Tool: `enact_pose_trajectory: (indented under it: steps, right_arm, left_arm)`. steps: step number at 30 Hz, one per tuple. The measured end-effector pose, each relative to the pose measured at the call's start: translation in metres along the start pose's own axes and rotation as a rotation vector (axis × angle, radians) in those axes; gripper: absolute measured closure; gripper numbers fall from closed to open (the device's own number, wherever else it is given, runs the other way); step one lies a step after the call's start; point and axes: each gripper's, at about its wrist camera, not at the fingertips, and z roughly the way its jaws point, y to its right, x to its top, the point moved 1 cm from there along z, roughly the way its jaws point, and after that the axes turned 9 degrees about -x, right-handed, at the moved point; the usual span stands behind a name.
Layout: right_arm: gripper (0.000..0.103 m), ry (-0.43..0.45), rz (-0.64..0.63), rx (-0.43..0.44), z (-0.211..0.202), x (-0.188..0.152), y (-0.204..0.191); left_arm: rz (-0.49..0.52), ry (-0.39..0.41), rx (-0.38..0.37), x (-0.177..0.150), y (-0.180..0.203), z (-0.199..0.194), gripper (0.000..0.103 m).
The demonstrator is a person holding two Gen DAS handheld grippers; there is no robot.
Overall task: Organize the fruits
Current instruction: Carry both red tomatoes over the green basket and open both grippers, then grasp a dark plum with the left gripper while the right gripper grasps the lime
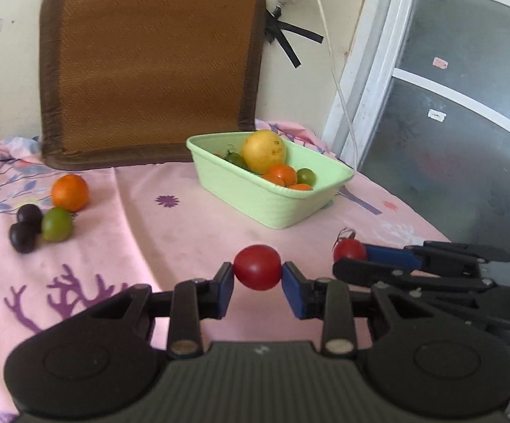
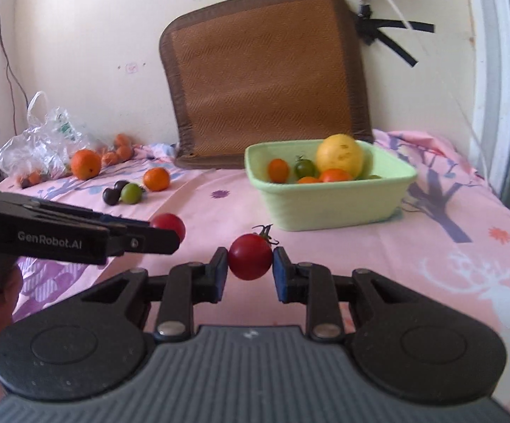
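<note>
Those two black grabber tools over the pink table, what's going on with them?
A person is sorting fruit with a hand-held gripper in each hand. The left gripper is shut on a red tomato, and the right gripper is shut on a second red tomato with a stem. Both are held above the pink tablecloth, short of the green basket, which already holds a yellow fruit and several small ones. An orange, a green tomato and two dark fruits lie loose on the cloth.
</note>
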Motion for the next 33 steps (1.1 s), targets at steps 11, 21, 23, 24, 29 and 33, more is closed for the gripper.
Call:
enact_pose_trajectory:
  steps: [11, 21, 23, 24, 29, 33]
  right_arm:
    - [0.073, 0.120, 0.072, -0.100, 0.051, 0.041, 0.058]
    - [0.072, 0.132, 0.053, -0.123, 0.067, 0.035, 0.059]
    - [0.072, 0.150, 0.069, -0.127, 0.063, 0.035, 0.061]
    - [0.072, 0.159, 0.074, -0.128, 0.060, 0.035, 0.062]
    - [0.072, 0.220, 0.107, -0.100, 0.040, 0.041, 0.058]
    - [0.072, 0.230, 0.102, 0.018, 0.027, 0.049, 0.033]
  left_arm:
    - [0.081, 0.017, 0.061, 0.085, -0.001, 0.079, 0.072]
    - [0.100, -0.016, 0.094, 0.081, 0.000, 0.104, 0.061]
    - [0.093, 0.018, 0.082, 0.080, 0.000, 0.089, 0.061]
    - [0.083, 0.043, 0.077, 0.080, -0.001, 0.077, 0.061]
    - [-0.022, 0.184, 0.120, 0.065, -0.034, -0.010, 0.061]
    - [-0.060, 0.227, 0.283, 0.041, -0.076, -0.072, 0.061]
